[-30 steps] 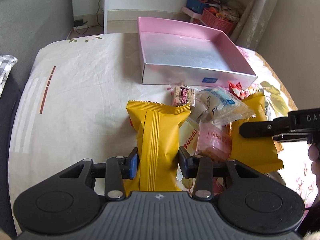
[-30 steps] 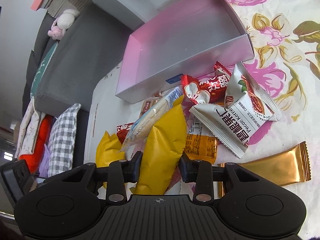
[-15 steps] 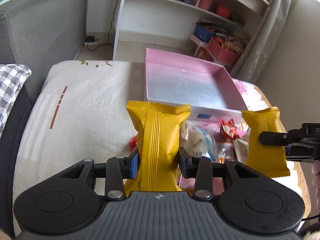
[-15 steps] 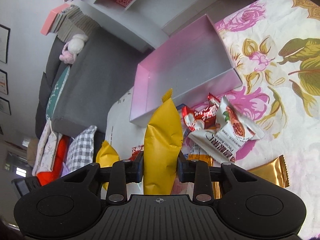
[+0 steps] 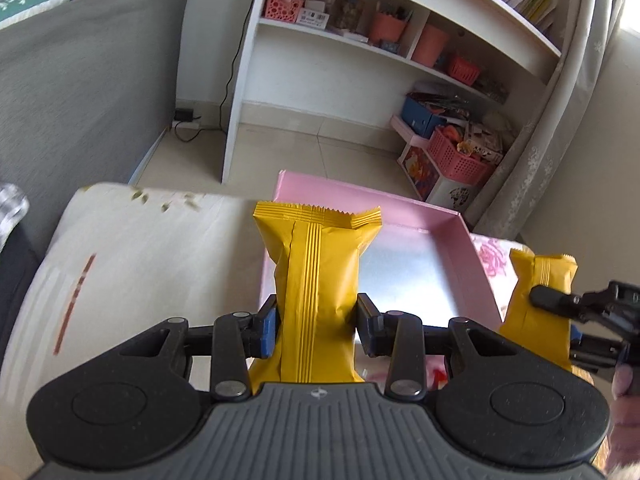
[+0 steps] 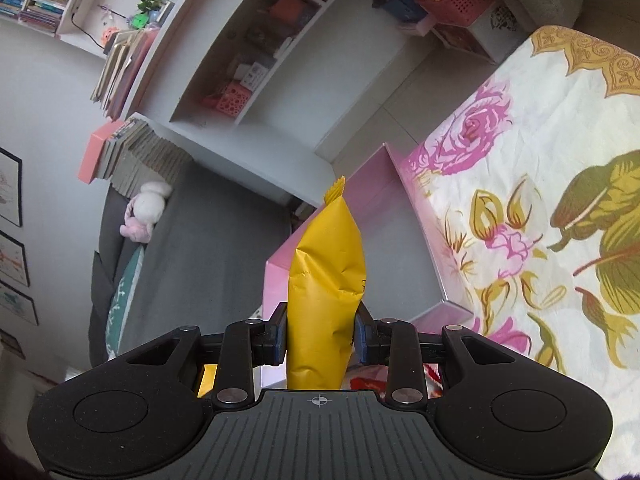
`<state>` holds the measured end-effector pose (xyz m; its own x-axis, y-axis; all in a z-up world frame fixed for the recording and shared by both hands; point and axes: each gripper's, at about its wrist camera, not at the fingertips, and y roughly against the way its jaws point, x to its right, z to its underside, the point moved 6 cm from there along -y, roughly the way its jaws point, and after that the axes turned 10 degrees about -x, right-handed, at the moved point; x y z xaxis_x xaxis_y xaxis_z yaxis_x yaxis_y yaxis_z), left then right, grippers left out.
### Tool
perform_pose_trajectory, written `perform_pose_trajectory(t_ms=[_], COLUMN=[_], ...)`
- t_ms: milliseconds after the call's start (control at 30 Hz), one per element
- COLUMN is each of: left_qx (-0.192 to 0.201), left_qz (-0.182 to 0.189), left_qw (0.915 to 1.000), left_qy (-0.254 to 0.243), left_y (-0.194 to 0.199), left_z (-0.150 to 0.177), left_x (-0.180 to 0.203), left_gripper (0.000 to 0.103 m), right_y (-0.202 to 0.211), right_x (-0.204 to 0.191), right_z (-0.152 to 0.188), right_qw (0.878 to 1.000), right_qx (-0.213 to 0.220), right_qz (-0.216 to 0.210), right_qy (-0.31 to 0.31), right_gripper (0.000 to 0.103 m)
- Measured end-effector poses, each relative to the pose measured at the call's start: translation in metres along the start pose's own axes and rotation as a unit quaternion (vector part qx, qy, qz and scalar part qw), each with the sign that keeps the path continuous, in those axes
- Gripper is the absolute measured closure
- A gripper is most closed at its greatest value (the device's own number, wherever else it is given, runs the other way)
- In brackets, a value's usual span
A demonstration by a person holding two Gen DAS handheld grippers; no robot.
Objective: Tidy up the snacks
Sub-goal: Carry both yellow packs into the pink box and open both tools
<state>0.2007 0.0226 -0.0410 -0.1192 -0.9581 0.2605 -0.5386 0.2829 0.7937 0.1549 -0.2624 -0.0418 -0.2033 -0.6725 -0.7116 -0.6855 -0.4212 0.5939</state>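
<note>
The cloth-covered tabletop [image 5: 132,248] has dropped lower in both wrist views than a second ago, and the snack pile that filled the near edge then is almost out of sight, so both packets have been lifted clear of it. The open pink cardboard box [image 5: 444,216], empty as far as can be seen, at the tabletop's far edge, now sits directly behind them. The left hand-held gripper [image 5: 316,326] is closed narrowly around an upright yellow foil snack packet [image 5: 318,280]; the right hand-held gripper [image 6: 320,338] likewise pinches a second yellow foil packet [image 6: 326,276]. I judge the pick-up finished, and carrying both over the box wall and releasing them comes next.
</note>
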Motion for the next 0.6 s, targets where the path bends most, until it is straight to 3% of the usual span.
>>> perform_pose_trajectory(t_ms=[267, 433, 600], left_qx=[0.029, 0.002, -0.036], left_qz=[-0.029, -0.070, -0.081], left_qw=[0.9981, 0.9950, 0.9952], left_qy=[-0.045, -0.072, -0.040], left_y=[-0.036, -0.058, -0.066], left_z=[-0.026, -0.018, -0.006], left_x=[0.024, 0.021, 0.001], left_gripper=[0.068, 0.068, 0.068], right_y=[-0.013, -0.024, -0.031], right_x=[0.011, 0.025, 0.027], right_z=[-0.018, -0.023, -0.024], right_qw=[0.999, 0.999, 0.997], right_qx=[0.020, 0.015, 0.010], right_qz=[0.013, 0.035, 0.047], right_qy=[0.029, 0.034, 0.056], right_gripper=[0.072, 0.072, 0.072])
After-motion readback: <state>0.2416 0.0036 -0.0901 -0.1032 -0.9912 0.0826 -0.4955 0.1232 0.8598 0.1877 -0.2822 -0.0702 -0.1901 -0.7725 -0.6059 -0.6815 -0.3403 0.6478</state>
